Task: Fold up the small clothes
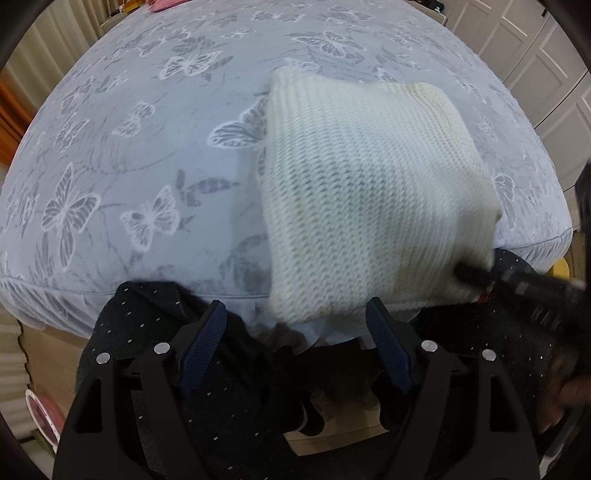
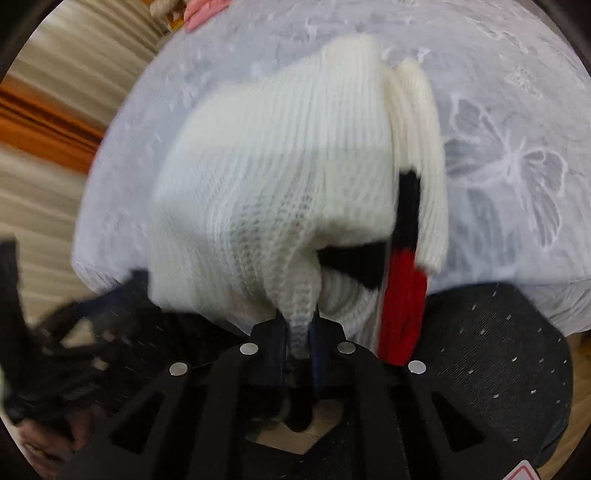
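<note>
A cream knitted sweater [image 1: 365, 192] lies folded on the butterfly-print bed cover [image 1: 129, 147], near the bed's front edge. My left gripper [image 1: 295, 321] stands open just short of the sweater's near edge, nothing between its blue pads [image 1: 201, 343]. In the right wrist view the same sweater [image 2: 266, 177] shows a black and red striped band [image 2: 404, 266] along its right side. My right gripper [image 2: 300, 321] is shut on a bunched fold of the knit at the near edge. From the left wrist view the right gripper's body [image 1: 517, 284] reaches in at the sweater's near right corner.
A person's dark dotted clothing [image 1: 155, 332] fills the space between the grippers and the bed edge. White cabinet doors [image 1: 535, 55] stand at the back right. Something pink [image 2: 203, 9] lies at the bed's far side. Striped curtains [image 2: 48, 129] hang to the left.
</note>
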`<state>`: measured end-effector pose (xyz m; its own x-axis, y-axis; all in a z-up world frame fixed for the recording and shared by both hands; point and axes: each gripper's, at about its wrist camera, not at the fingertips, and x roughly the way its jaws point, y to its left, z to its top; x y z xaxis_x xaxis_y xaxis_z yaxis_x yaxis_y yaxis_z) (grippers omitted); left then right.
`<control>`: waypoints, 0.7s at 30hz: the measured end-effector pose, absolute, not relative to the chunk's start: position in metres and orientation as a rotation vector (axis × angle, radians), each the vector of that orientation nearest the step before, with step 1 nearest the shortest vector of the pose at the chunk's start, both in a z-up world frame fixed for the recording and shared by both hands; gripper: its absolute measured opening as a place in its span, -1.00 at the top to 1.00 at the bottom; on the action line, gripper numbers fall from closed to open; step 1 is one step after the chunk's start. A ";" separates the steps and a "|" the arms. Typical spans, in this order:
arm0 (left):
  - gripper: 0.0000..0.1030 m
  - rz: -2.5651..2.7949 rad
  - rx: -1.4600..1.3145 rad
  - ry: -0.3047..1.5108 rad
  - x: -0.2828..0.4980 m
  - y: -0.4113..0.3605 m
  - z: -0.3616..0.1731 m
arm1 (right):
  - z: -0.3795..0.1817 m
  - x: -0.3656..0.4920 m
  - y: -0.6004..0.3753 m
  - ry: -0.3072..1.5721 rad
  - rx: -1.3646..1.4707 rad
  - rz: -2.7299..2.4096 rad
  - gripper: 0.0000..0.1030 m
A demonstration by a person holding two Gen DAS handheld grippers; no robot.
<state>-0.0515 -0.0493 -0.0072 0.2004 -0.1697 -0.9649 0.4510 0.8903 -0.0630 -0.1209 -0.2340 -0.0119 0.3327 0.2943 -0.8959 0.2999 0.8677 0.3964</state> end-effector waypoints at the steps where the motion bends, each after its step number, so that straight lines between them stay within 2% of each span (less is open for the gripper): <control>1: -0.47 -0.440 0.254 1.297 -0.052 -0.047 -0.005 | -0.004 -0.122 -0.236 1.236 0.555 0.006 0.83; 4: -0.48 -0.449 0.240 1.279 -0.053 -0.041 0.004 | 0.016 -0.139 -0.240 1.231 0.487 -0.012 0.83; 9: -0.53 -0.500 0.185 1.332 -0.047 -0.049 -0.001 | -0.047 -0.144 -0.249 1.425 0.408 -0.113 0.85; 10: -0.53 -0.502 0.176 1.339 -0.045 -0.051 -0.001 | -0.044 -0.141 -0.247 1.424 0.393 -0.118 0.79; 13: -0.54 -0.511 0.131 1.327 -0.035 -0.055 0.009 | -0.024 -0.135 -0.251 1.373 0.417 -0.125 0.43; 15: -0.63 -0.528 0.097 1.305 -0.024 -0.056 0.017 | -0.006 -0.133 -0.259 1.302 0.472 -0.111 0.22; 17: -0.64 -0.546 0.059 1.288 -0.011 -0.056 0.023 | 0.009 -0.125 -0.269 1.229 0.503 -0.116 -0.14; 21: -0.64 -0.516 0.033 1.266 0.014 -0.063 0.031 | 0.020 -0.088 -0.282 1.125 0.550 -0.101 -0.21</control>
